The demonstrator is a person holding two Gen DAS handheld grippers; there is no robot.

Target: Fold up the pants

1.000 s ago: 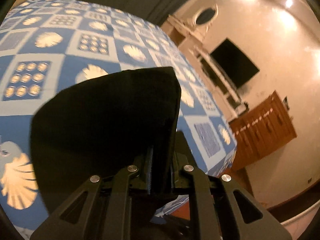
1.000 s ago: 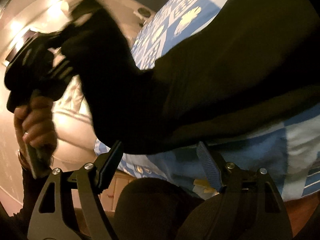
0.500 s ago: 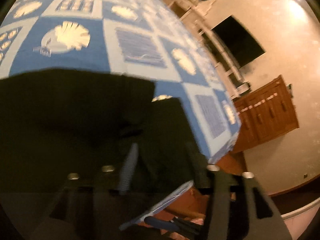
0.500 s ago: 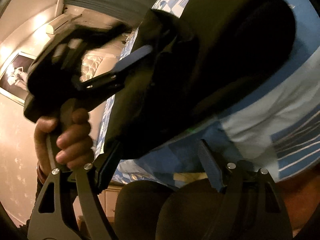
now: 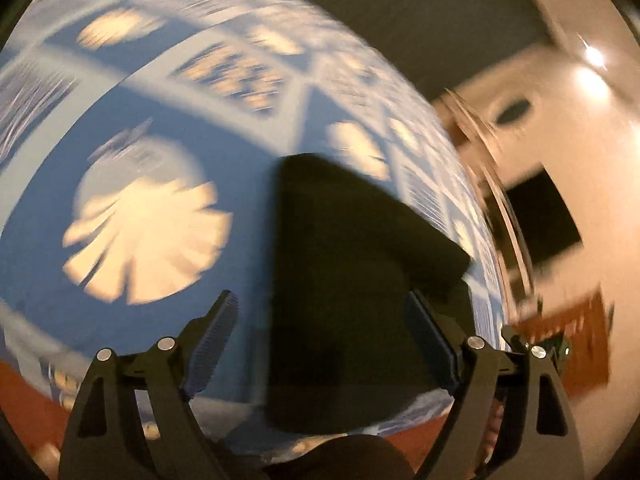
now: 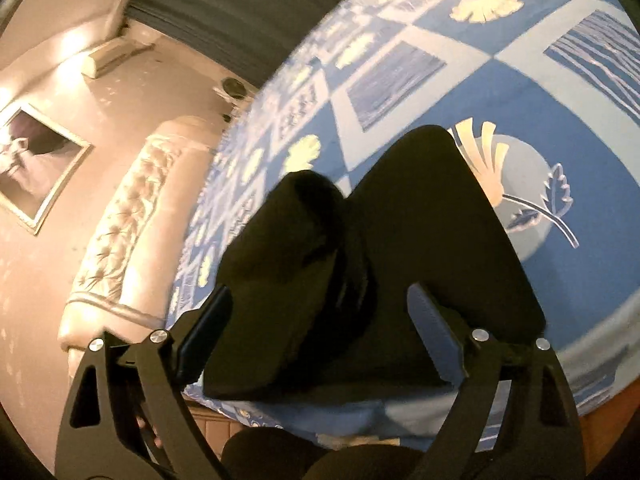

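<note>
The black pants [image 5: 352,280] lie folded in a compact stack on the blue patterned bedspread [image 5: 144,216], near the bed's front edge. They also show in the right wrist view [image 6: 400,256] as two overlapping folded layers. My left gripper [image 5: 324,336] is open and empty, its fingers spread above the near edge of the stack. My right gripper [image 6: 320,332] is open and empty too, its fingers wide on either side of the stack's near edge. The left view is motion-blurred.
The bedspread [image 6: 520,92] covers a bed with a padded cream headboard [image 6: 120,236]. A dark TV [image 5: 540,216] and a wooden cabinet [image 5: 568,344] stand by the wall. A framed picture [image 6: 36,168] hangs on the wall. The bed edge is just below the pants.
My left gripper has let go of the pants fold, opened and pulled back. The fold now lies flat on the stack. The right gripper stays open and has swung over the pants.
</note>
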